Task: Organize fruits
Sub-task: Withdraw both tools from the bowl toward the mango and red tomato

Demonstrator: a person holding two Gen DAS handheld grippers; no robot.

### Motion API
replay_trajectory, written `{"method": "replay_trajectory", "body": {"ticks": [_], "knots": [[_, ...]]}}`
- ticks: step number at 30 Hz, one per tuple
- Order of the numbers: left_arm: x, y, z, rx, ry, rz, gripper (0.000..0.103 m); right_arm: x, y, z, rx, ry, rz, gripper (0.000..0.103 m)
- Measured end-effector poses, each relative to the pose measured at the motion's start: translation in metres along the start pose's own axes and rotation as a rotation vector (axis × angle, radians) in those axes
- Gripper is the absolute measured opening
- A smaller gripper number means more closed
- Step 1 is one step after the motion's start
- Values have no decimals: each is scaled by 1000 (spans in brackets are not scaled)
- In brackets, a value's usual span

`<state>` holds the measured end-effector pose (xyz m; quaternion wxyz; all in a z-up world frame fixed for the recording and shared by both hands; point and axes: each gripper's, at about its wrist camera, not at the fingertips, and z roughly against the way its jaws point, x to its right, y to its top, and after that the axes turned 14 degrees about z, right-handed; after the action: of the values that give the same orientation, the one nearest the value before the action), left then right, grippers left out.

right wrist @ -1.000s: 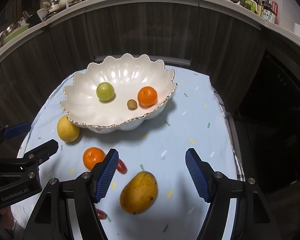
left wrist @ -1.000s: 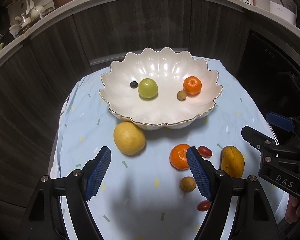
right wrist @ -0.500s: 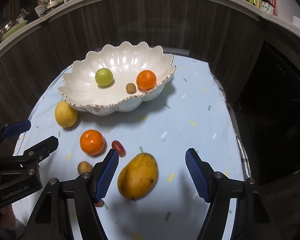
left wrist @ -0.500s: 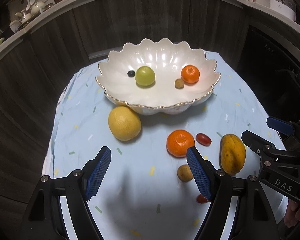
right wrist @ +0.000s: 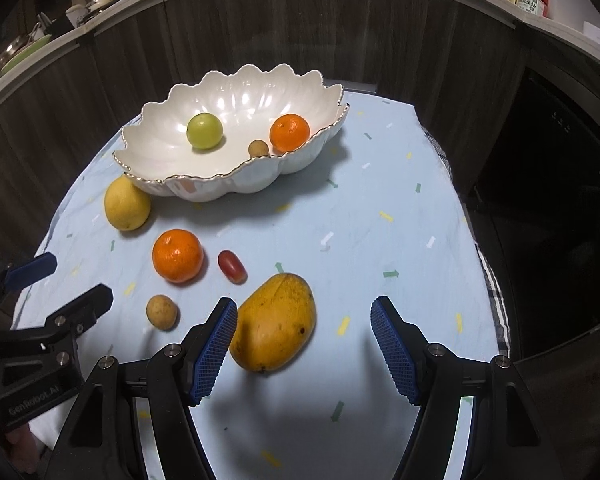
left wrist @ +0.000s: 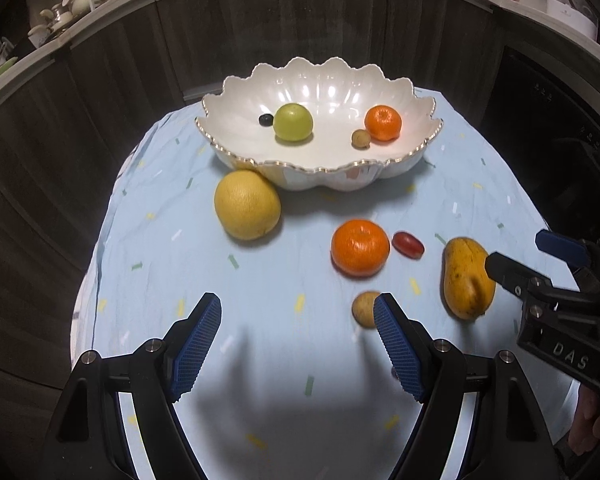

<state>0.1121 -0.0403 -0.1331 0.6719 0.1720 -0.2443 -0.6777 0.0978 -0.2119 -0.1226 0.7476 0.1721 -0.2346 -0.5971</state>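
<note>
Right wrist view, right gripper [right wrist: 304,344] open over mango [right wrist: 274,324], left gripper [left wrist: 298,346] open, empty

Pale blue cloth [right wrist: 380,152] over the desk, scattered with short dashes in yellow, green and white. Pearly white scalloped bowl [right wrist: 236,184], rim edged in thin gold. Inside: yellow-green round fruit [right wrist: 204,130], bright orange mandarin [right wrist: 289,132], small tan fruit [right wrist: 258,148], tiny dark blue-black berry [left wrist: 265,119]. On the cloth: pale yellow citrus [right wrist: 126,207], glossy orange mandarin [right wrist: 177,255], dark red oval grape [right wrist: 232,266], dull tan-brown small fruit [right wrist: 161,311], golden yellow-orange mango [right wrist: 274,328] flecked with brown spots. Black frames and ribbed blue pads on left gripper [left wrist: 296,344] and right gripper [right wrist: 304,344]. Dark wood-grain cabinet fronts [right wrist: 260,20] behind.
</note>
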Motion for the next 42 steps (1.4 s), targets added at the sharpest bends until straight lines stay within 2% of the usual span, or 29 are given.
{"method": "replay_trajectory", "body": {"ticks": [6, 9, 14, 18, 31, 42], "knots": [[-1, -23, 6, 4, 15, 43, 78, -2, -3, 3, 10, 2, 49, 71], [-1, -33, 6, -5, 21, 65, 81, -4, -3, 4, 20, -2, 79, 76], [5, -39, 8, -1, 30, 73, 84, -2, -3, 1, 23, 33, 107, 77], [14, -44, 12, 11, 25, 58, 88, 0, -1, -3, 20, 73, 138, 77], [51, -56, 5, -9, 2, -25, 89, 5, -1, -20, 3, 159, 182, 79], [56, -58, -11, -21, -1, -14, 86, 1, 0, -34, -25, 192, 177, 79]]}}
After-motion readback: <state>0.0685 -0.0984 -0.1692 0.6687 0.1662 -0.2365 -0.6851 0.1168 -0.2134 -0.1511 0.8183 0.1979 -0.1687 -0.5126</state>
